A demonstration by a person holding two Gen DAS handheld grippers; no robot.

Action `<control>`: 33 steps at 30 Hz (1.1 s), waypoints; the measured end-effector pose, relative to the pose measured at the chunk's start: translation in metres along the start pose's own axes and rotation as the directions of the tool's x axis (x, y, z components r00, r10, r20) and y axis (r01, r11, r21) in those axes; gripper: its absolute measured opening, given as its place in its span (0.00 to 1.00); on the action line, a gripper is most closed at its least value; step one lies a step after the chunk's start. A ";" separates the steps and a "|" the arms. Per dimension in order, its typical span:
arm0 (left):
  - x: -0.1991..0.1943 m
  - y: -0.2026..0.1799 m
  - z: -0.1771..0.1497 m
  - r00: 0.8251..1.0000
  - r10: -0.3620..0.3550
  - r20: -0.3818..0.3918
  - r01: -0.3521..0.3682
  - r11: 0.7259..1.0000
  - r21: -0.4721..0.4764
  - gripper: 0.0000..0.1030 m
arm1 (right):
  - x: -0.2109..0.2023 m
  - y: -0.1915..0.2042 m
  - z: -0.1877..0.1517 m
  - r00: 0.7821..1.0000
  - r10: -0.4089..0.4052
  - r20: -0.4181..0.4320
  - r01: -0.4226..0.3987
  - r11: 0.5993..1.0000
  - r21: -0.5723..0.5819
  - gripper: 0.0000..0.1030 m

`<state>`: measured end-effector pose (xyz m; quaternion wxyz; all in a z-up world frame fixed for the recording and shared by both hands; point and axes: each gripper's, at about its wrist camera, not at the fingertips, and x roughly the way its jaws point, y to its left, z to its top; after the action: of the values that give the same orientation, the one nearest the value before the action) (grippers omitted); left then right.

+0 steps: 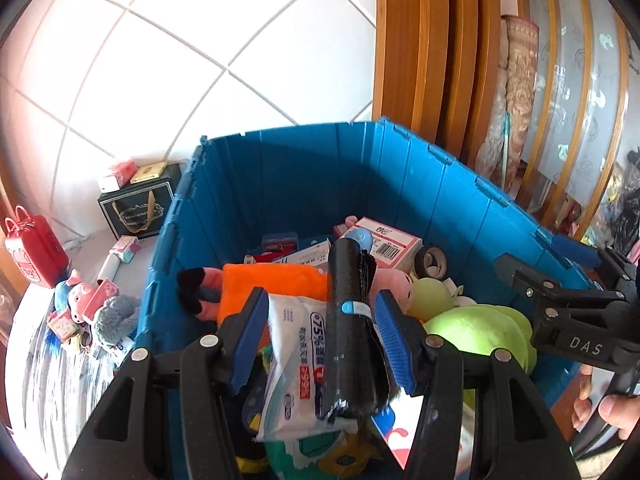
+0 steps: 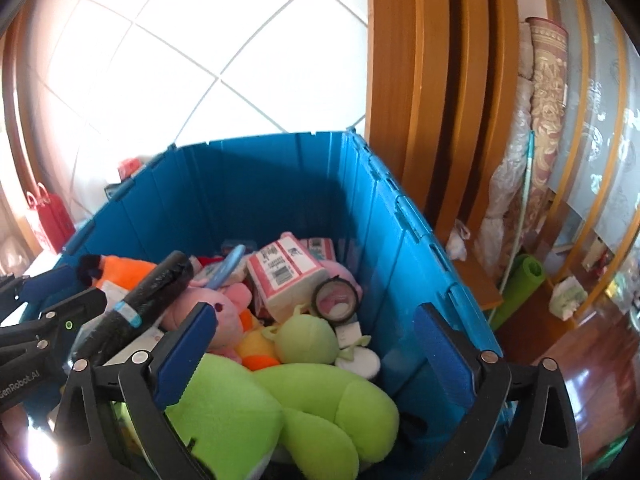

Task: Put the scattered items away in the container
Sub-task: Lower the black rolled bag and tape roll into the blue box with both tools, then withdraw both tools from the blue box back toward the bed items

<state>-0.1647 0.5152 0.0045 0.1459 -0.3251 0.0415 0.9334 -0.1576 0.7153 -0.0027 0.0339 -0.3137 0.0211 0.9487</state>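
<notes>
Blue plastic crate [image 1: 304, 184] holds the haul already. Above its near edge the left gripper [image 1: 322, 336] pinches a wipes pack [image 1: 292, 360] and a black bag roll [image 1: 352, 320] together — a loose double grip, so the roll may slide free and miss. The right gripper [image 2: 316, 360] hangs spread, empty, over the green plush [image 2: 280, 408] inside — stray toys [image 1: 88, 304] wait left of the crate.

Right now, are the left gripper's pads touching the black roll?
Cannot tell. In the left wrist view the black roll sits between the left gripper's pads, close to the right pad, with a wipes pack beside it; no contact or gap shows plainly.
</notes>
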 end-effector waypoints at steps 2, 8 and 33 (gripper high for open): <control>-0.014 0.001 -0.005 0.999 0.011 0.037 -0.010 1.000 -0.018 0.58 | -0.015 -0.001 -0.008 0.999 0.011 0.050 -0.012 1.000 0.020 0.98; -0.049 -0.003 -0.022 0.992 0.044 0.117 -0.039 0.998 -0.043 0.72 | -0.054 0.000 -0.032 0.989 0.056 0.137 -0.065 0.996 0.060 0.99; -0.153 0.187 -0.089 0.978 0.085 0.189 -0.049 0.981 -0.186 0.72 | -0.125 0.207 -0.056 0.971 0.139 0.197 -0.131 0.990 -0.057 0.99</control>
<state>-0.0535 0.2836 0.0266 0.0874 -0.2418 -0.0468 0.9652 -0.0402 0.4993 0.0314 -0.0355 -0.2153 0.0183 0.9757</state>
